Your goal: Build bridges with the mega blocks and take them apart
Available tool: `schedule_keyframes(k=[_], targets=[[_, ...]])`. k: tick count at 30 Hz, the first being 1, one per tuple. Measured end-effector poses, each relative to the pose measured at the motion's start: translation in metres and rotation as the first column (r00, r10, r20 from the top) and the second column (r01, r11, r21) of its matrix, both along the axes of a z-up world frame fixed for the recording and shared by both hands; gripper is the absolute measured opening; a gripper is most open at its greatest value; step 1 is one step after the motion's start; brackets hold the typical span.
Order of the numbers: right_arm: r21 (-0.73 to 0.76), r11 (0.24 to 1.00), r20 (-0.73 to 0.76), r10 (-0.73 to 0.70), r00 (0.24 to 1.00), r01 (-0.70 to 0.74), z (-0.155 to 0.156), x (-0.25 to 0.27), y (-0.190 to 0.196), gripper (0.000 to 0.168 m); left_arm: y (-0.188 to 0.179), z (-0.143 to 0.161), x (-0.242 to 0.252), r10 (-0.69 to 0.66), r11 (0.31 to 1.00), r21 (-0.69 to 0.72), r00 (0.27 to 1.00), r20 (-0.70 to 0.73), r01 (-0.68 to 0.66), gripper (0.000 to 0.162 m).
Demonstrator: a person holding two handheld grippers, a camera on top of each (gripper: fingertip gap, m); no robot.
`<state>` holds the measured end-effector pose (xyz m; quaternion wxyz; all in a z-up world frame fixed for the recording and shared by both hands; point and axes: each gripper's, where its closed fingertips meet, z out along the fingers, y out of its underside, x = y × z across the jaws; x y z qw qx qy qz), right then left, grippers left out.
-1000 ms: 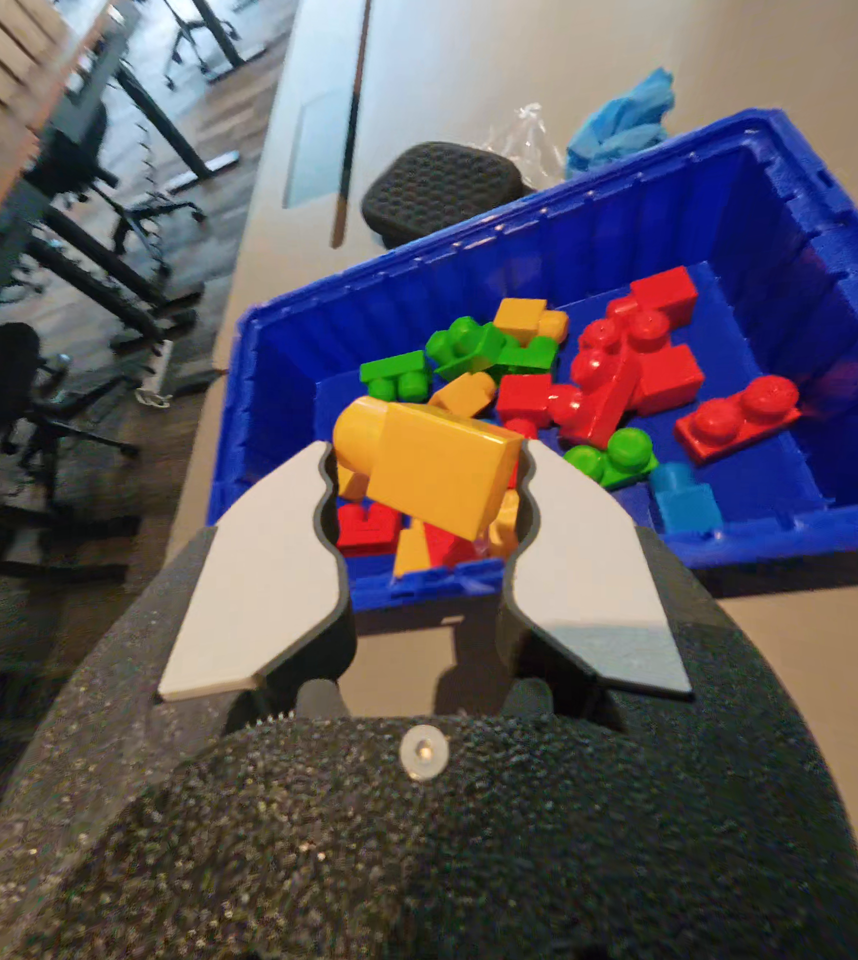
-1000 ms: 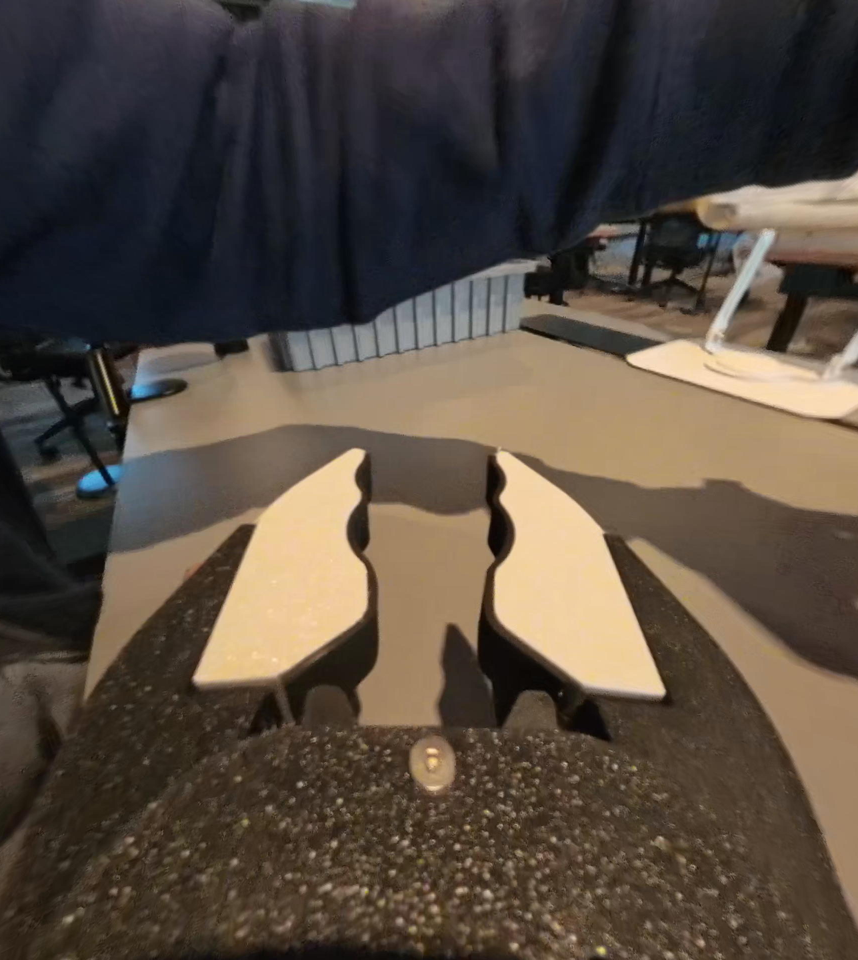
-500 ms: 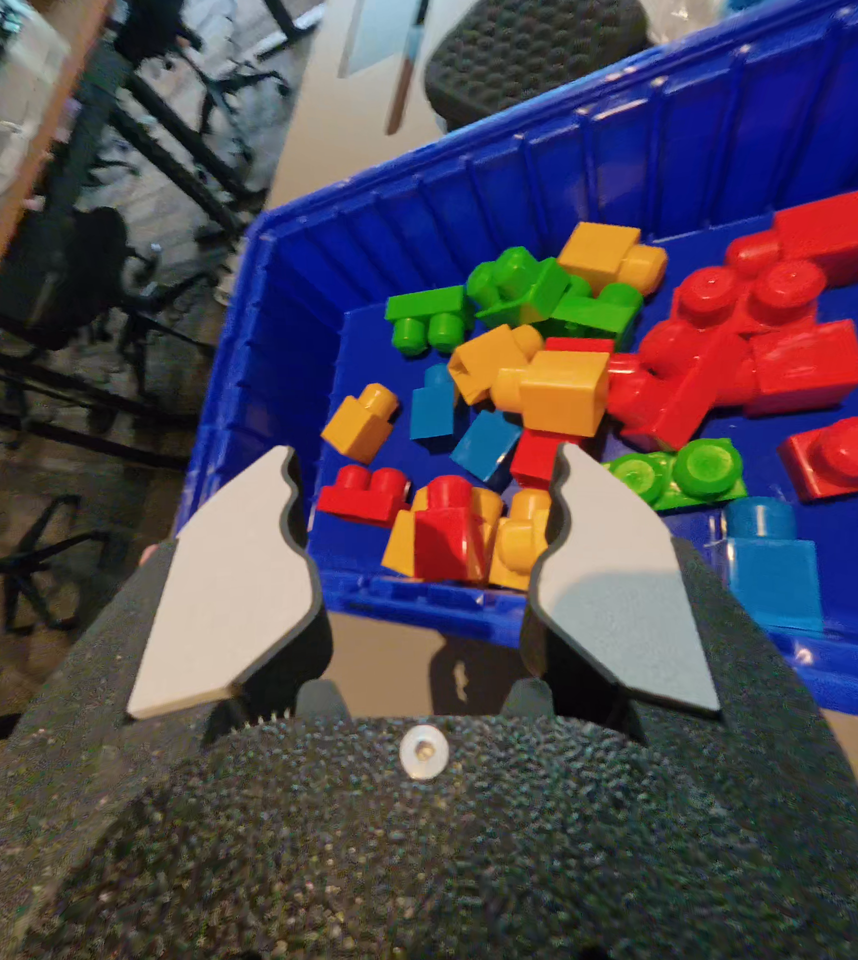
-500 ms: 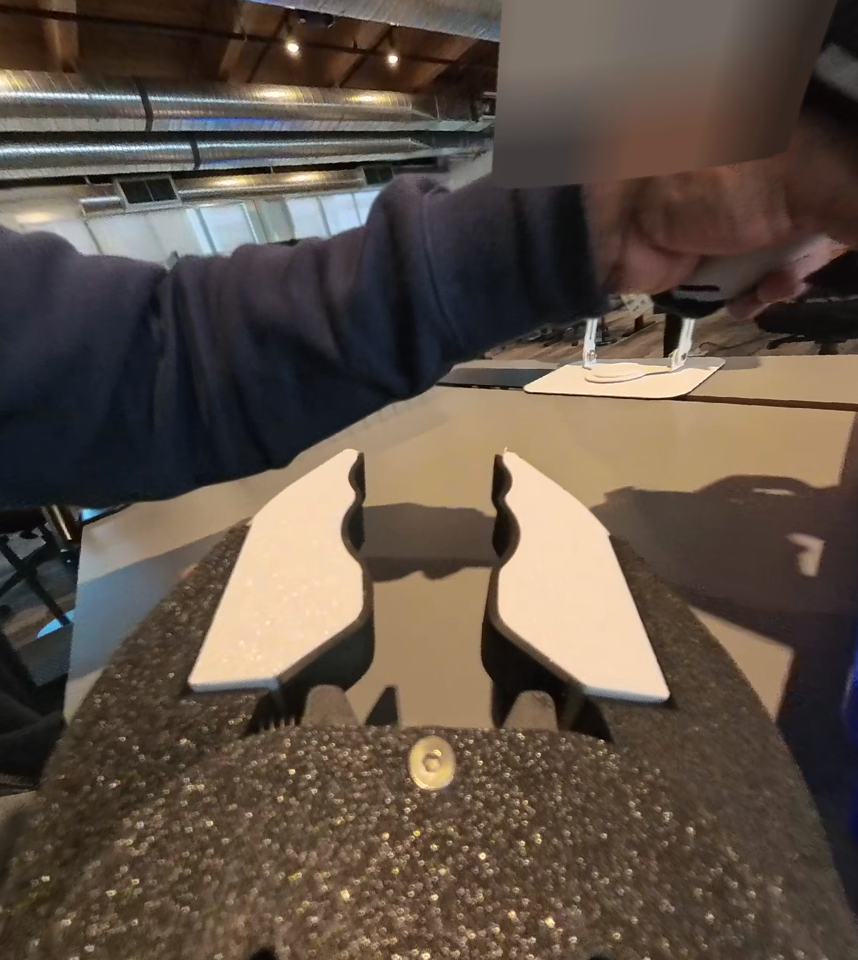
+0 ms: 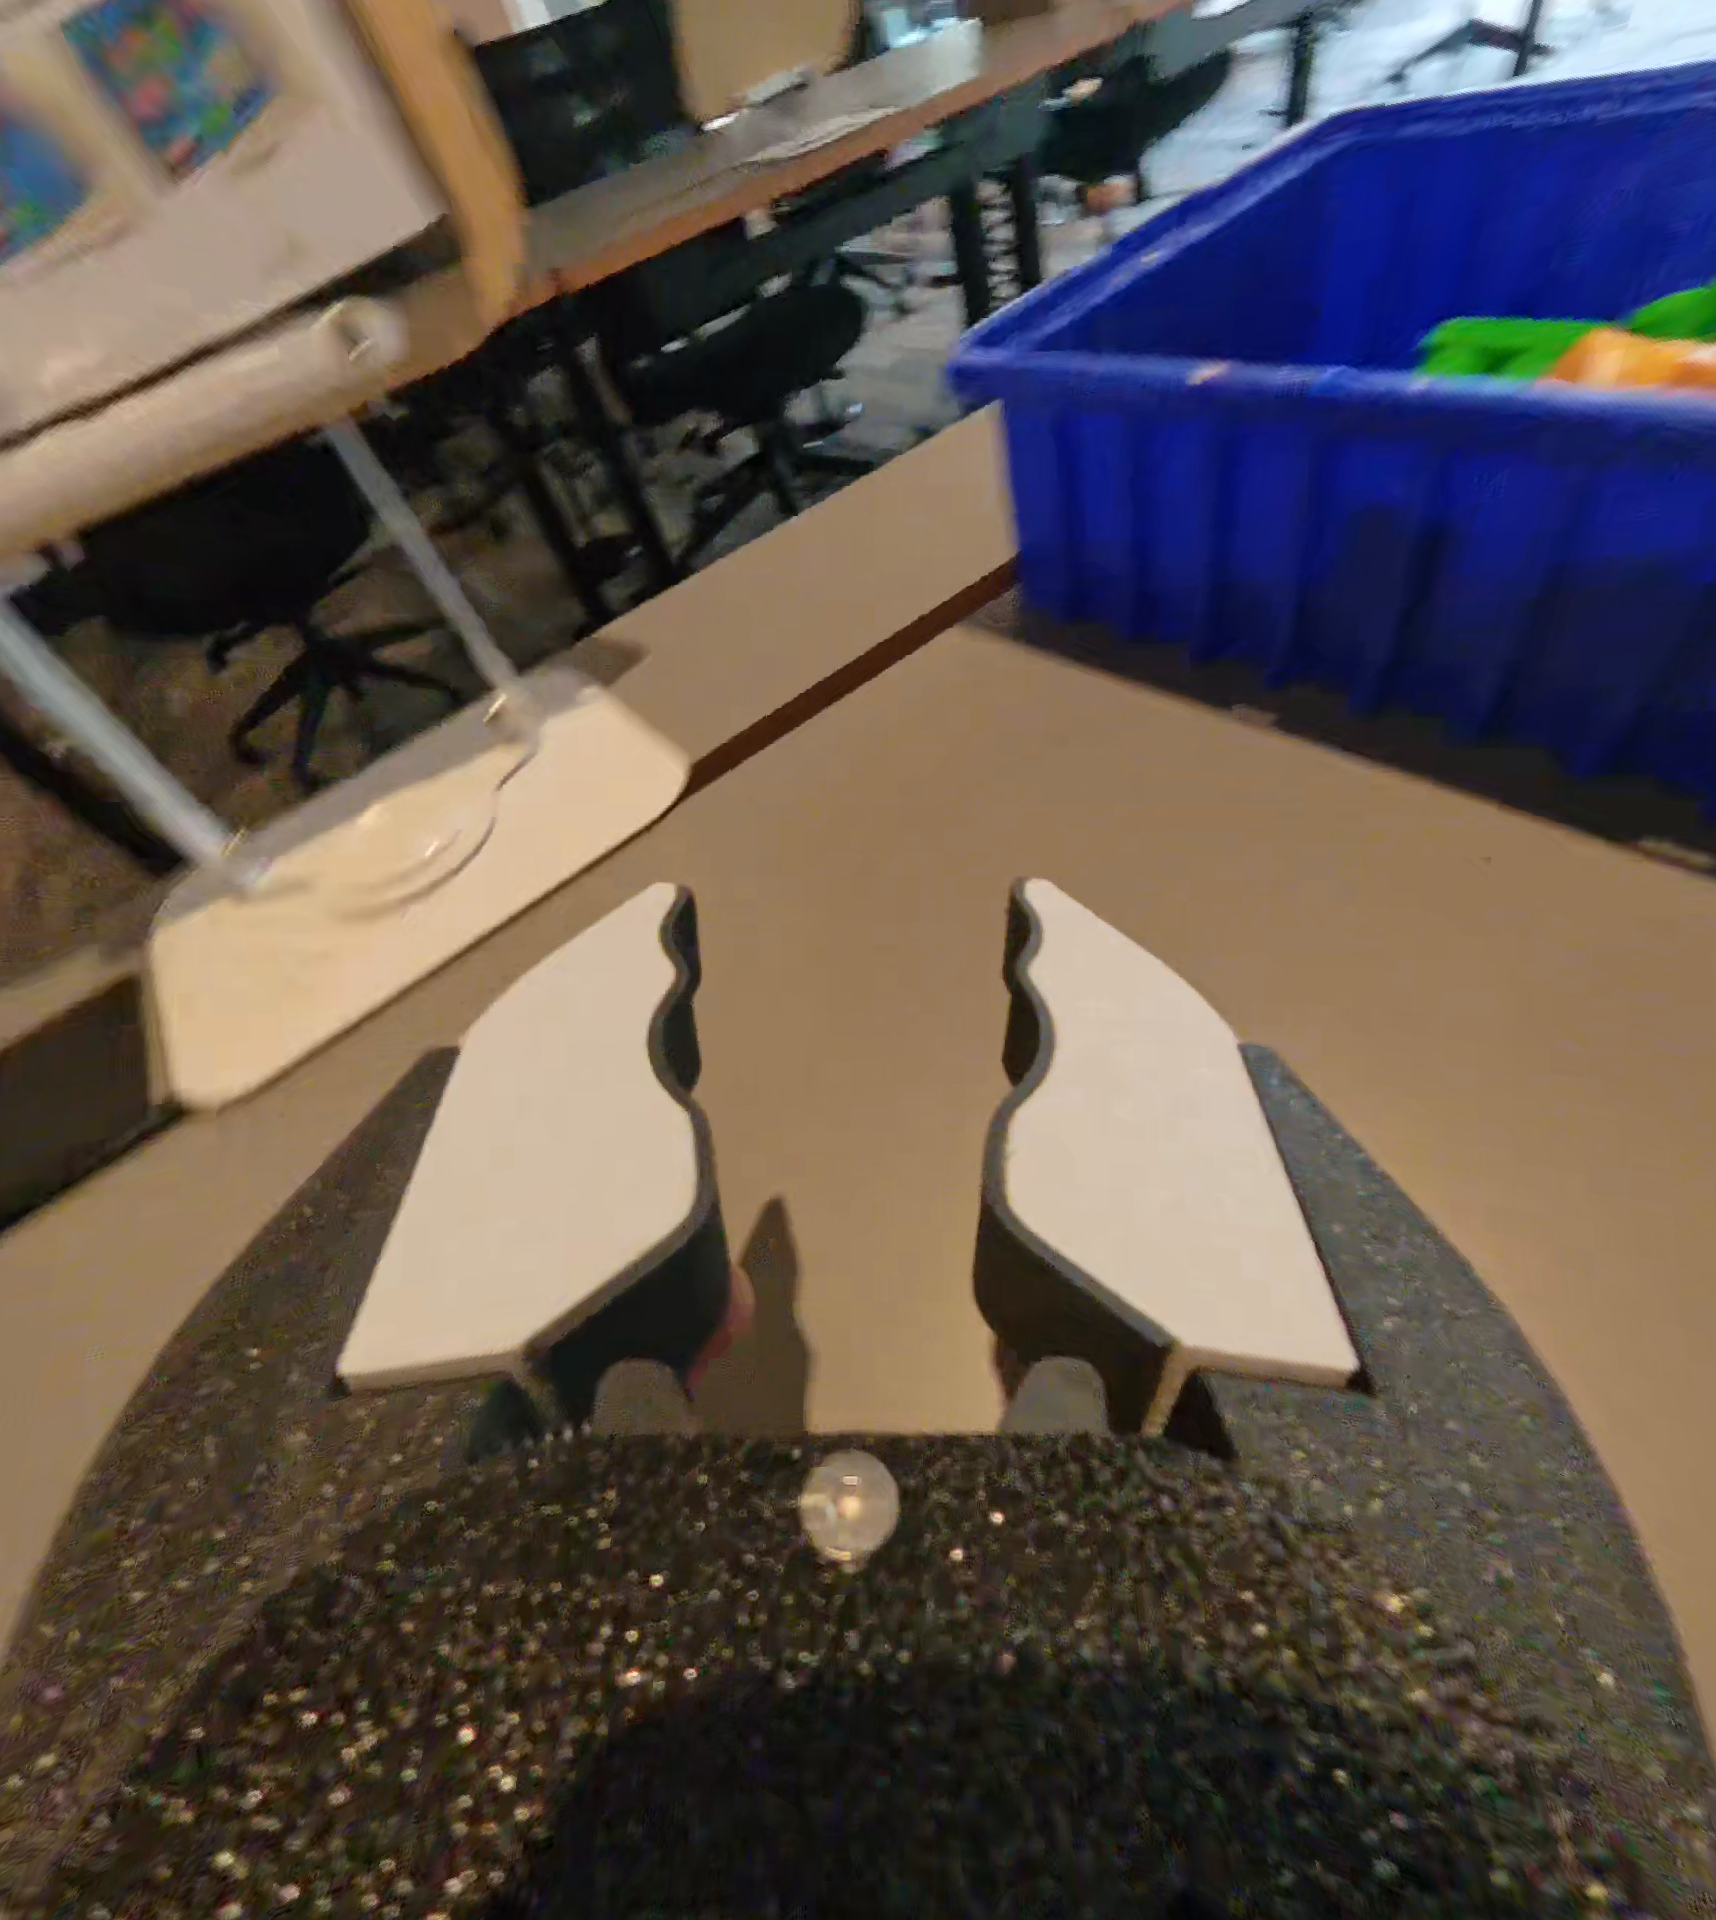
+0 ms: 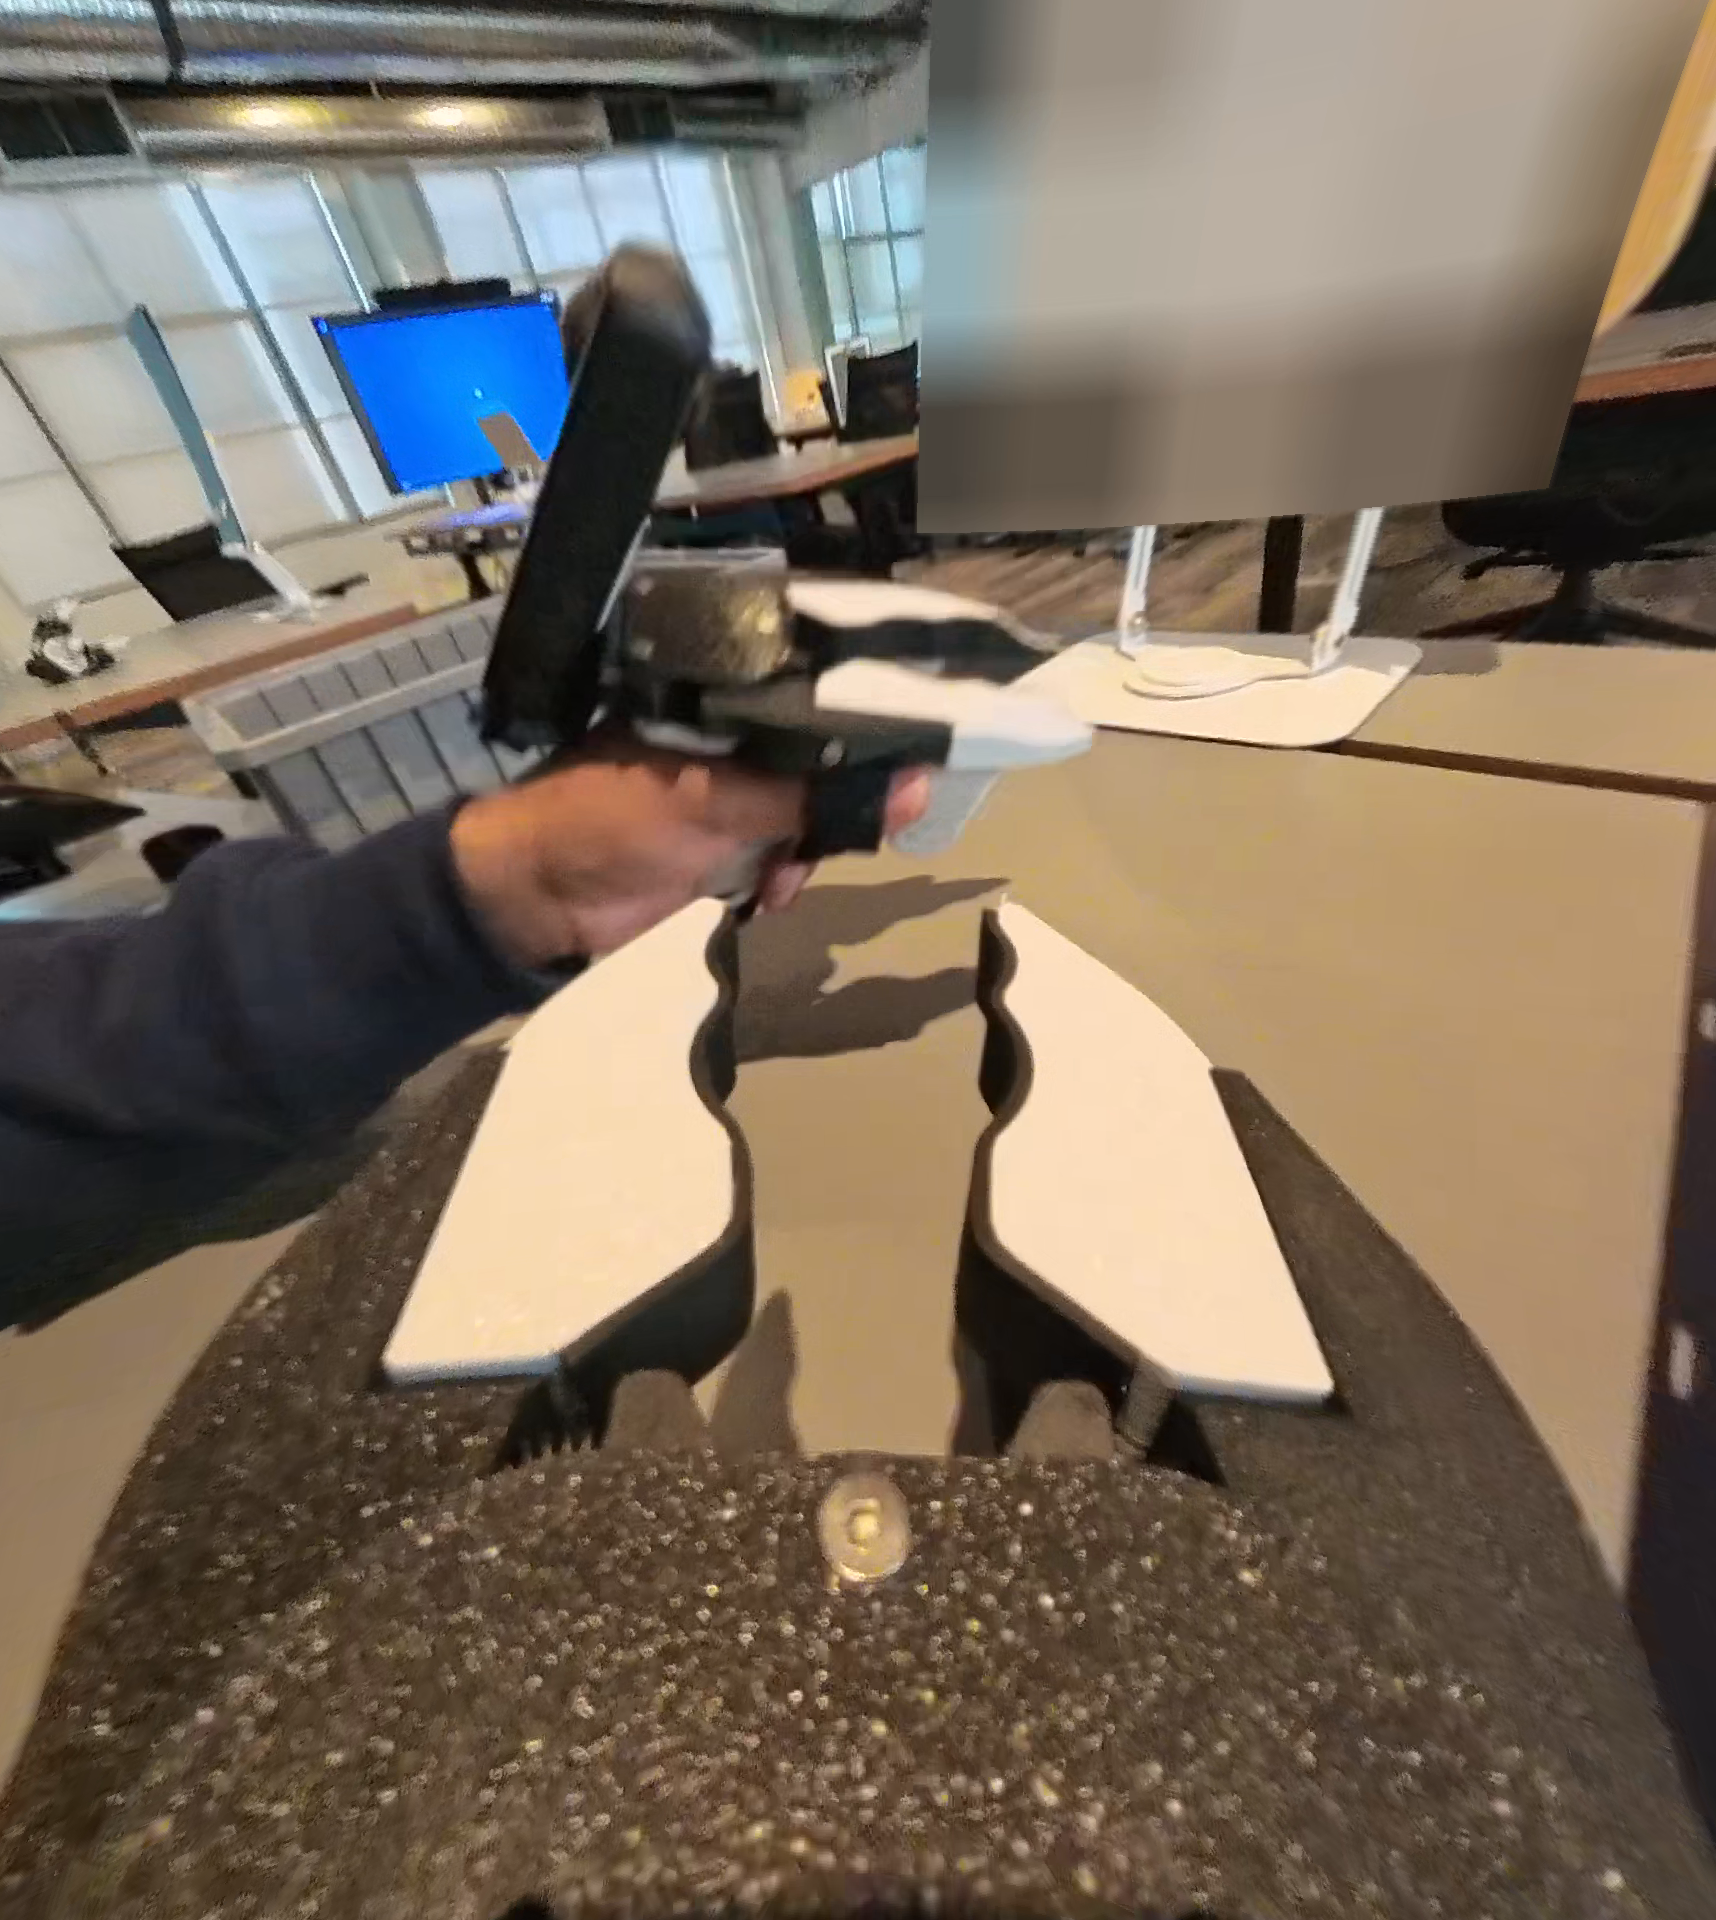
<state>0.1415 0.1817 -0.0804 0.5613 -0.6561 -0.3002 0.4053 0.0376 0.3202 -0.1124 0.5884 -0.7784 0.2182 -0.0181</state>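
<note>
Mega blocks, green and orange, heaped in blue bin on tan table. Left gripper parted, empty, above table beside bin. Right gripper likewise parted, empty.

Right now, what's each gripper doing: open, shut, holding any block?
Left gripper: open, empty, over the bare table.
Right gripper: open, empty, no block between its fingers.

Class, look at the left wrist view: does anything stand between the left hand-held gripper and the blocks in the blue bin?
Yes: the blue bin's near wall. The left hand-held gripper sits low over the table, open and empty, and the blocks show only above the rim. It would likely need to rise over that wall.
</note>
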Motion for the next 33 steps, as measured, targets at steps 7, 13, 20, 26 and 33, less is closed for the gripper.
schedule_keyframes(k=[7,13,20,26,33], targets=[[0.09,0.995,0.098,-0.049,0.994,0.04,0.027,-0.088,0.067,0.04,-0.014,-0.036,-0.084,0.22,0.974,-0.056,0.974,0.048,-0.218,0.025],[0.099,0.981,0.04,-0.169,0.985,0.165,-0.002,-0.126,0.122,0.021,-0.011,-0.037,-0.113,0.332,0.942,-0.087,0.938,0.097,-0.324,0.0],[0.229,0.967,0.04,-0.124,0.992,0.111,-0.006,-0.138,0.109,0.0,-0.003,-0.05,-0.121,0.421,0.898,-0.13,0.907,-0.03,-0.421,0.0],[0.576,0.817,-0.114,0.067,0.991,0.011,0.051,-0.132,0.033,0.006,-0.002,-0.053,-0.123,0.427,0.892,-0.164,0.904,-0.006,-0.422,0.0],[0.91,0.345,0.134,0.279,0.951,-0.23,0.058,-0.168,-0.107,0.045,-0.002,-0.053,-0.12,0.418,0.896,-0.14,0.907,-0.051,-0.421,0.0]])
